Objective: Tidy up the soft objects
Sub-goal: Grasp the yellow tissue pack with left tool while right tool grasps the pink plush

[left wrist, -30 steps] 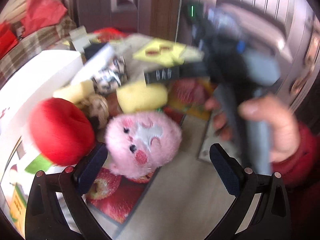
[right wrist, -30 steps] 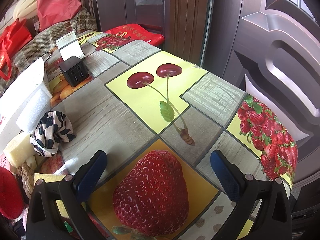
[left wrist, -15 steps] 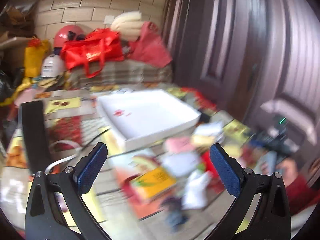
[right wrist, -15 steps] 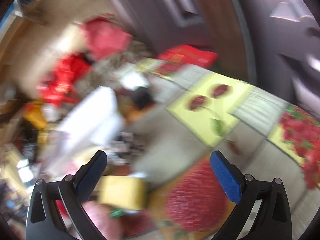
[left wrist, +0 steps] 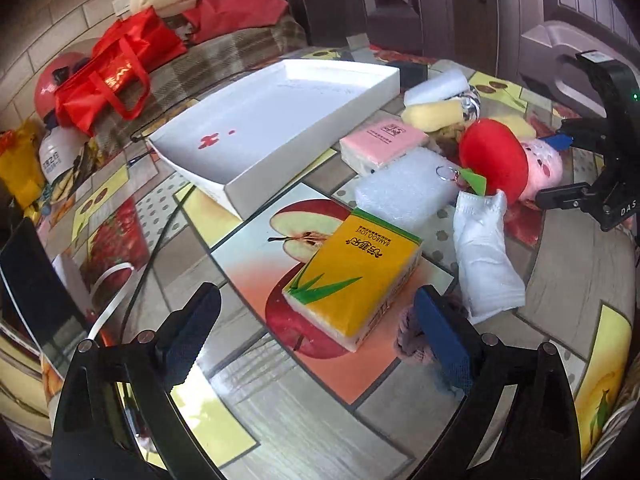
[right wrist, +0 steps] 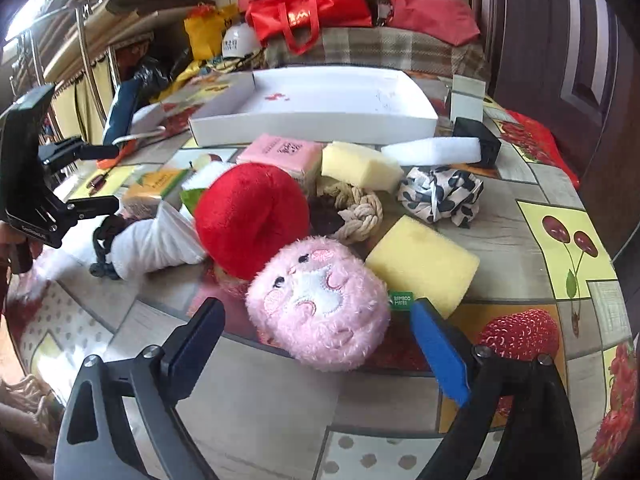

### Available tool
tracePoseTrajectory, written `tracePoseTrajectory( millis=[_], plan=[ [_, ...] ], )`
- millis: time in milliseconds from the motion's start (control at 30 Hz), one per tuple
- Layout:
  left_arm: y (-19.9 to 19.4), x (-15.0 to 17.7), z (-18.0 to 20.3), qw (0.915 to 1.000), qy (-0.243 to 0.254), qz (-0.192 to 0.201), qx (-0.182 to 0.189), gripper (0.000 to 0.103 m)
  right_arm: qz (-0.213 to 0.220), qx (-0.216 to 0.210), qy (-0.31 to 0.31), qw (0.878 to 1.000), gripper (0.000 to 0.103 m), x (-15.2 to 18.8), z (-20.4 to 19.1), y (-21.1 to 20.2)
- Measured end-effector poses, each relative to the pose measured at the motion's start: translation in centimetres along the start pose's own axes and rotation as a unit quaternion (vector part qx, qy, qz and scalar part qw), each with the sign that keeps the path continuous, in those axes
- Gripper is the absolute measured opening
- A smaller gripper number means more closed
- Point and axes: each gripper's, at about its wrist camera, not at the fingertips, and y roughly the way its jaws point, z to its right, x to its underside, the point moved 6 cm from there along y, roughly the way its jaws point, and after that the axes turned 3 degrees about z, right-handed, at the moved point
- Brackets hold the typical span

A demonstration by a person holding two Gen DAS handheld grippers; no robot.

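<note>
Both your grippers, left (left wrist: 316, 324) and right (right wrist: 316, 336), hang spread and empty; the pink plush (right wrist: 318, 304) by the table's (right wrist: 260, 408) near edge could roll off if you nudge it while closing.

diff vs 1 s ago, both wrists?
Both cameras swung. The left gripper left the pink plush and now frames the yellow tissue pack. The right gripper turned from bare tablecloth to the pink plush. Both stayed open and empty; the white tray is still empty.
</note>
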Motion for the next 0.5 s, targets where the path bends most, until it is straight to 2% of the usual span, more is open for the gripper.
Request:
tracePoseTrajectory(
  millis=[67,167,333,400,500],
  plan=[
    [1.0,-0.2,0.1,0.9998,0.009,-0.012,0.012,0.093,-0.013,-0.001,0.009,1.0,0.077,-0.5,-0.3,0.5],
    [2.2,-0.5,0.6,0.9985,0.019,-0.029,0.042,0.093,-0.014,-0.006,0.008,1.0,0.073,-0.9,0.0,0.2],
    [2.8,-0.3,1.1,0.9956,-0.005,-0.031,0.088,0.066,-0.012,0.004,-0.008,1.0,0.063,-0.7,-0.2,0.0],
    [2.1,-0.1,1.1,0.9963,-0.016,-0.017,0.083,0.059,-0.008,0.0,-0.012,1.0,0.06,-0.7,-0.4,-0.2],
    [0.4,0.8,0.0,0.9967,-0.056,0.013,0.057,0.054,0.015,-0.002,-0.006,1.0,0.059,-0.8,-0.4,-1.0]
  ],
)
